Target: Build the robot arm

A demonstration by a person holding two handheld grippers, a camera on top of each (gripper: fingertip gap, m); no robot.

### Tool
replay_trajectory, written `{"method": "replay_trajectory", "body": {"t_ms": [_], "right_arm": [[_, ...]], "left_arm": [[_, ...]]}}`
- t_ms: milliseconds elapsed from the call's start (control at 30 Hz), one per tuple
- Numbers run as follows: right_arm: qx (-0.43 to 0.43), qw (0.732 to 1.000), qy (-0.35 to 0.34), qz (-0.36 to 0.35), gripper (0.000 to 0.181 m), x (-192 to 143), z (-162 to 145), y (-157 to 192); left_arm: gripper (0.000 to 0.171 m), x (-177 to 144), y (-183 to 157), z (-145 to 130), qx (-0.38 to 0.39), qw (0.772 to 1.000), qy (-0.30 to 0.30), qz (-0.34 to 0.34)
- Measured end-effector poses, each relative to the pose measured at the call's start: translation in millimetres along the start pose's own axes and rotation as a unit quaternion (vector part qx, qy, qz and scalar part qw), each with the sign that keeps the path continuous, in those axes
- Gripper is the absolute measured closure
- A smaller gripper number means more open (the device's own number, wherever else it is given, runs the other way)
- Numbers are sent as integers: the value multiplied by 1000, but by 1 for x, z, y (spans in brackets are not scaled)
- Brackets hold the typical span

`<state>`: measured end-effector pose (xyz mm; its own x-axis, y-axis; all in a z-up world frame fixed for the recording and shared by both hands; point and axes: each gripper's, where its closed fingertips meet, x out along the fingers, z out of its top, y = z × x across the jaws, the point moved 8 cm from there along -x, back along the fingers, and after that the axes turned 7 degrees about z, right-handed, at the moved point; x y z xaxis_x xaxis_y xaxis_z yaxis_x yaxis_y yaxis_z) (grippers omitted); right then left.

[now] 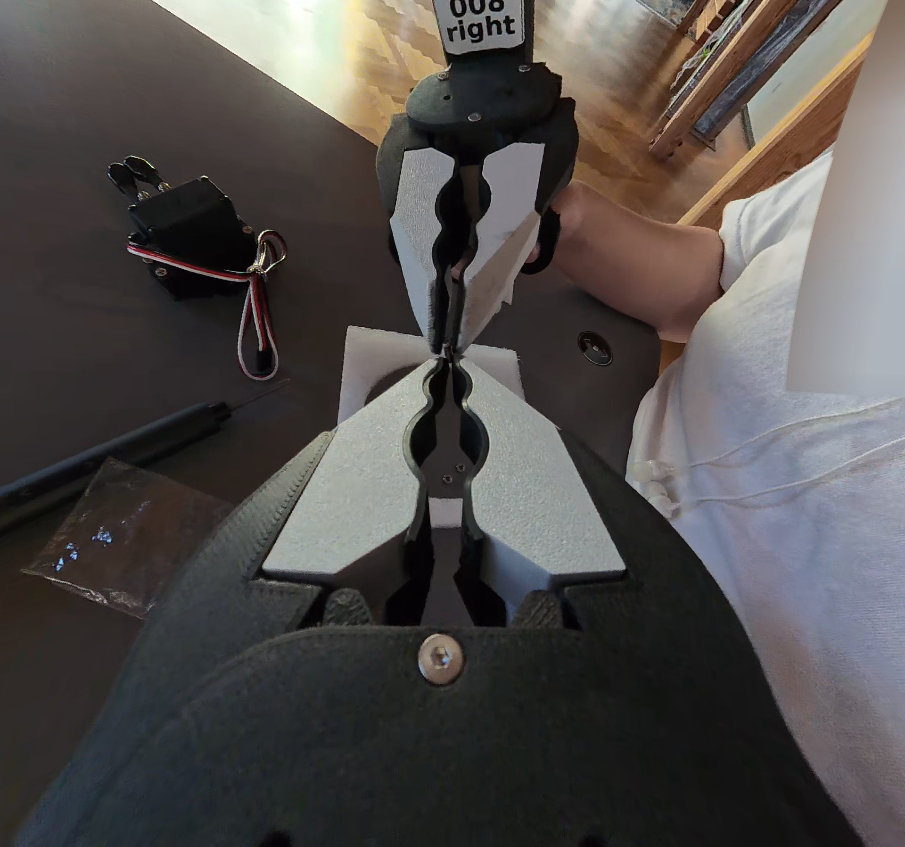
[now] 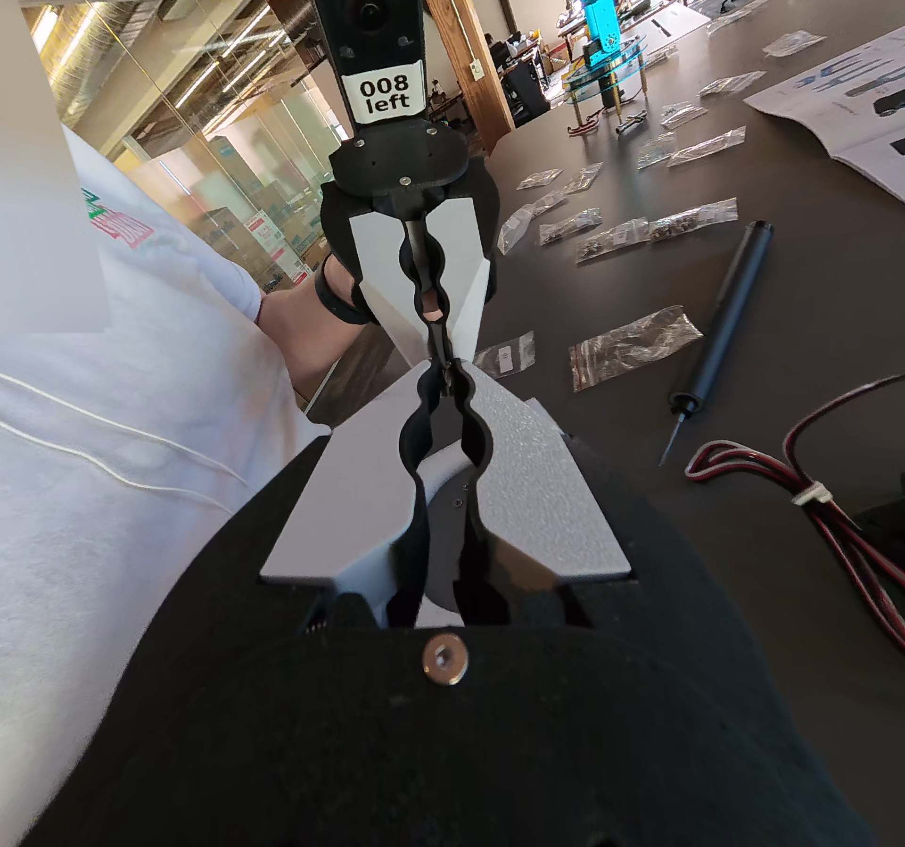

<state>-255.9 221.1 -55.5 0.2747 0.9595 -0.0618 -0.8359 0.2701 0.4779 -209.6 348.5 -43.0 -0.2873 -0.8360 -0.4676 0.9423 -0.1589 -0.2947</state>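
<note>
Left wrist view: left gripper (image 1: 445,369), fingers pressed together, meets tip-to-tip the right gripper (image 1: 446,345) pinching a tiny metal piece (image 2: 446,376) above white foam (image 1: 365,358)

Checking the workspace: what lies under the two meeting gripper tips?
Under the left hand-held gripper and right hand-held gripper sits a white foam block on the dark table. The fingers cover most of the foam's dark cutout.

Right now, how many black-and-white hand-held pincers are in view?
2. The left gripper and the right gripper meet tip to tip above the dark brown table, both shut, a tiny metal part at the right one's tips.
</note>
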Motion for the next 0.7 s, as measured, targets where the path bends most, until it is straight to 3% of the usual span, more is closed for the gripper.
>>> {"method": "replay_trajectory", "body": {"t_ms": [400,700], "right_arm": [[-17,999,29,20,178,19,8,17],[-67,997,42,-23,179,65,28,45]], "left_arm": [[171,-22,-16,-4,14,1000,1,3],[171,-72,-25,-12,33,999,-40,-11]]}}
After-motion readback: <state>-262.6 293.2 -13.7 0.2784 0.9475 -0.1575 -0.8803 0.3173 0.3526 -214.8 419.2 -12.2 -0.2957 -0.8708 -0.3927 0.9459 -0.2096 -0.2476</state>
